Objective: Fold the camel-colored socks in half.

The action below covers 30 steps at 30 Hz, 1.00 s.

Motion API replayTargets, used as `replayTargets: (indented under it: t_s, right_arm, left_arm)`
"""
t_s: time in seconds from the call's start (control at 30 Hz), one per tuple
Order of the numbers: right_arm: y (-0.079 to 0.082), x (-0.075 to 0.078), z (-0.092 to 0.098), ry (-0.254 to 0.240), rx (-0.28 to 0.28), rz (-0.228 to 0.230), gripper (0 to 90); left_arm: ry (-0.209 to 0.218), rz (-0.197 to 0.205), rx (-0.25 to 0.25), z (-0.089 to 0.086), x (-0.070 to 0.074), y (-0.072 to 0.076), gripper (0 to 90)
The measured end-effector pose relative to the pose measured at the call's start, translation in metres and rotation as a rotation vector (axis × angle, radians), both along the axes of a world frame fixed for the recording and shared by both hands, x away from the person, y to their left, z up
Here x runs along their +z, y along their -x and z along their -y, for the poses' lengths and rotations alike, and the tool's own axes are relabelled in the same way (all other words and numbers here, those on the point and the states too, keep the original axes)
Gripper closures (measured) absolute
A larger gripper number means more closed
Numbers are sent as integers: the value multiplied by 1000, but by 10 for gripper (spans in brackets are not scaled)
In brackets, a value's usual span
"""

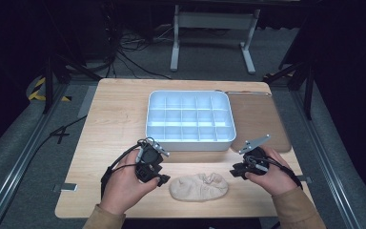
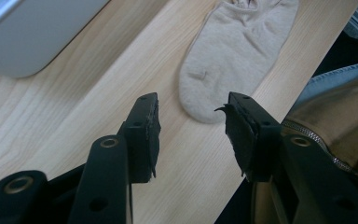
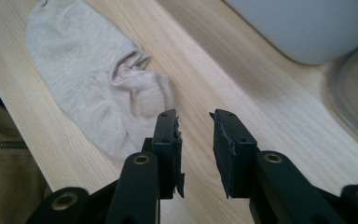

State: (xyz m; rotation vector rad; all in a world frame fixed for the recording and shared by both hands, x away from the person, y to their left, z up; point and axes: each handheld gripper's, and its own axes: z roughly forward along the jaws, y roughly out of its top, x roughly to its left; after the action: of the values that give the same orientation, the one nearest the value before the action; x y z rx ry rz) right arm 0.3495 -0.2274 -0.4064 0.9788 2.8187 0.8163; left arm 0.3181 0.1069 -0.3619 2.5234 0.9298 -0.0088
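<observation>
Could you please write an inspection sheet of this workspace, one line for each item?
Surface: light wooden table, with a brown mat at its right.
Job's things: beige sock lying flat near the front edge; white divided tray behind it, compartments look empty.
Clutter: nothing seen.
Grippers: left gripper open, nothing between its jaws, aimed at the sock's end; right gripper open, nothing between its jaws, beside the sock's other end.
Cables: black cable looping from the left gripper; more cables on the floor.
Surroundings: grey carpet, white frame legs behind.
</observation>
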Motion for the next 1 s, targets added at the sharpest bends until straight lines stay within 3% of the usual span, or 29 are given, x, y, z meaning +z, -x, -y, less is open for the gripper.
replayTargets:
  t_s: [0.07,0.27,0.4,0.53,0.67,0.83,1.0]
  right_arm:
    - [1,-4,-6,6,12,-17,709]
    - [5,-6,-11,11,25,-25,708]
    - [7,-9,-15,21,38,-43,708]
    - [9,-10,-17,29,47,-48,709]
    - [10,-10,-19,30,52,-47,707]
    - [12,-12,-21,38,58,-51,704]
    - [13,-11,-23,42,69,-52,704]
  left_arm:
    - [19,-20,-7,5,-5,0,567]
    - [10,-57,-12,15,-15,-1,584]
    - [8,-132,20,19,-34,-6,581]
    - [-14,-174,33,22,-46,-9,581]
    - [-23,-195,45,25,-53,-9,579]
    - [-46,-205,16,30,-62,-10,554]
    - [-70,-195,29,30,-69,-13,543]
